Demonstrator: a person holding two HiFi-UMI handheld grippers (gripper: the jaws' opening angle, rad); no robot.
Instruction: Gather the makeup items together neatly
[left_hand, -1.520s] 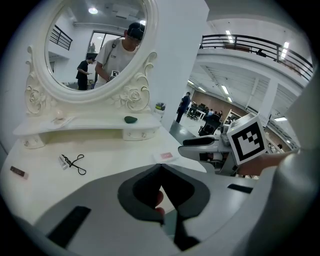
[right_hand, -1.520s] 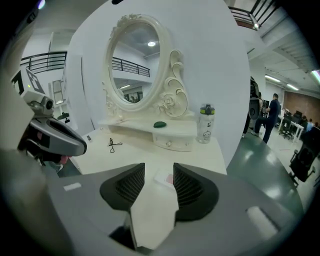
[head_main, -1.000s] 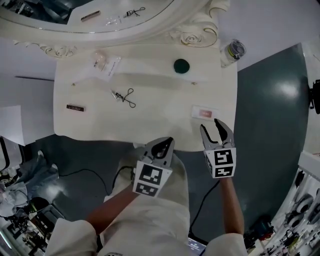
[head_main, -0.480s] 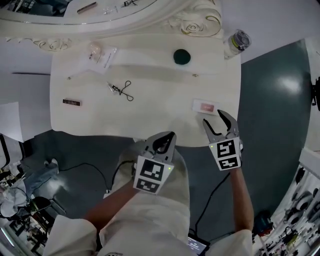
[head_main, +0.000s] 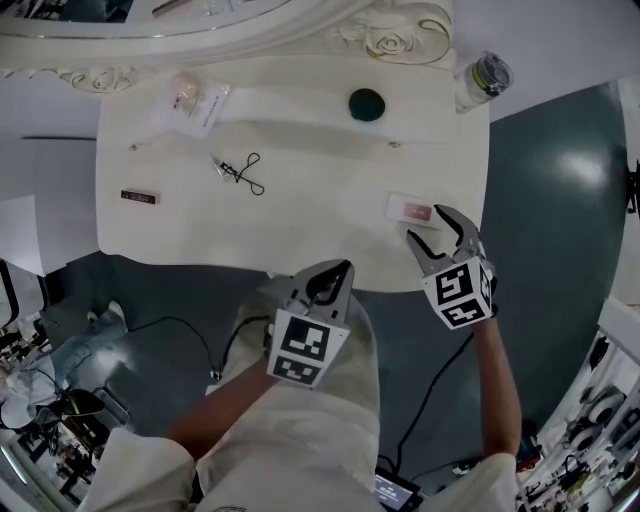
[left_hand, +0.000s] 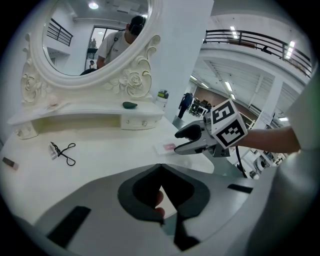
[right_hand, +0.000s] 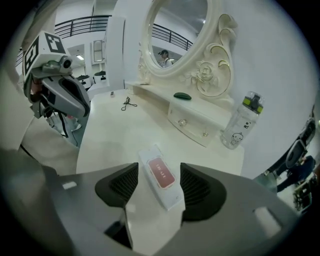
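Jaws of right gripper (head_main: 428, 226) have just been opening; lowered, they now straddle the white packet (right_hand: 161, 176) near the table (head_main: 300, 200) edge, without contact. I judge pickup next. Left gripper (head_main: 333, 275) jaws together, empty.

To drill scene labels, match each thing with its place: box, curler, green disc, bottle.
Things:
1. box
2. curler
3. green disc
4. bottle

Places:
A. on the shelf
B. far right corner of the table
C. between the right gripper's jaws
D. left half of the table

Pairs: 1-C, 2-D, 3-A, 4-B.

The right gripper's jaws have just been opening; the box lies between them, not gripped.
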